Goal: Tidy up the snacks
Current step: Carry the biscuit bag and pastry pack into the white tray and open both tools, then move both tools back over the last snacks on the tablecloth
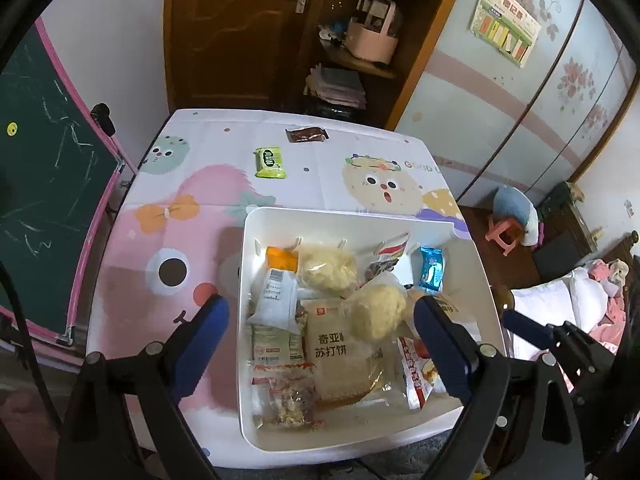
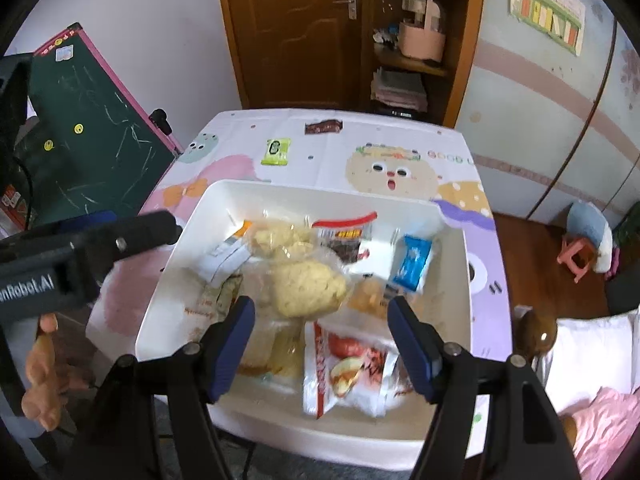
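Note:
A white bin (image 1: 360, 214) (image 2: 320, 191) on the cartoon tablecloth holds several snack packs. Among them are two clear bags of pale yellow puffs (image 1: 326, 266) (image 2: 306, 288), a blue packet (image 1: 432, 268) (image 2: 412, 264), a cracker pack (image 1: 340, 360) and a red-and-white packet (image 2: 348, 368). A green packet (image 1: 271, 163) (image 2: 275, 152) and a brown packet (image 1: 307, 135) (image 2: 324, 127) lie on the cloth beyond the bin. My left gripper (image 1: 320, 316) hangs open over the bin's left wall. My right gripper (image 2: 322, 318) hangs open above the bin, touching nothing.
A green chalkboard (image 1: 48, 184) stands left of the table. Behind it are a wooden door (image 1: 232, 32) and shelves. A pink stool (image 1: 506, 236) and bedding (image 1: 560, 304) are on the right. A hand (image 2: 40, 380) holds the left gripper low on the left.

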`<control>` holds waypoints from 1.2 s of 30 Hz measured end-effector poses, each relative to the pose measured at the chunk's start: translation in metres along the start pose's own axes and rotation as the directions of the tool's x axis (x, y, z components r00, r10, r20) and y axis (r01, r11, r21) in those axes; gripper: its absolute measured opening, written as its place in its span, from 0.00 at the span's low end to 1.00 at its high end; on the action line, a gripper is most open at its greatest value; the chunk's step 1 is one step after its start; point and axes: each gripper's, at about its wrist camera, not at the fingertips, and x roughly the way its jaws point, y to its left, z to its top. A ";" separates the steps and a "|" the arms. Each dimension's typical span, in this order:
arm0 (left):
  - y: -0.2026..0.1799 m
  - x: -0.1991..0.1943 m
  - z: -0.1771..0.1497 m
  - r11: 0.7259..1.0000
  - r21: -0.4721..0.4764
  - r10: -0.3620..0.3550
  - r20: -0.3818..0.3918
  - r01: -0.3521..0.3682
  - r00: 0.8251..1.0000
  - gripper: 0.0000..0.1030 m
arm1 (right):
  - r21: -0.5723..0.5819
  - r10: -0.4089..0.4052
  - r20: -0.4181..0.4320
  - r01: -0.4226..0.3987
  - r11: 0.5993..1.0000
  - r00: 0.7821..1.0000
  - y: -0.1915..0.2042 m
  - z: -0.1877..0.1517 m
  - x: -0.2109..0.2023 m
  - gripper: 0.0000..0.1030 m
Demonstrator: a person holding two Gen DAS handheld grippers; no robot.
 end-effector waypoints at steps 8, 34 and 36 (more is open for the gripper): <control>0.002 -0.016 -0.011 0.999 0.005 0.035 0.016 -0.035 0.999 0.90 | 0.011 0.022 -0.001 -0.022 1.000 1.000 0.003 -0.006 -0.005 0.67; 0.033 -0.035 0.002 0.999 -0.018 0.043 0.117 -0.041 0.992 0.90 | -0.146 -0.128 0.054 0.135 0.980 0.990 0.052 0.005 -0.016 0.67; 0.036 -0.034 0.011 0.998 -0.013 0.061 0.123 -0.060 0.990 0.90 | -0.147 -0.098 0.045 0.103 0.984 0.994 0.049 0.015 -0.013 0.67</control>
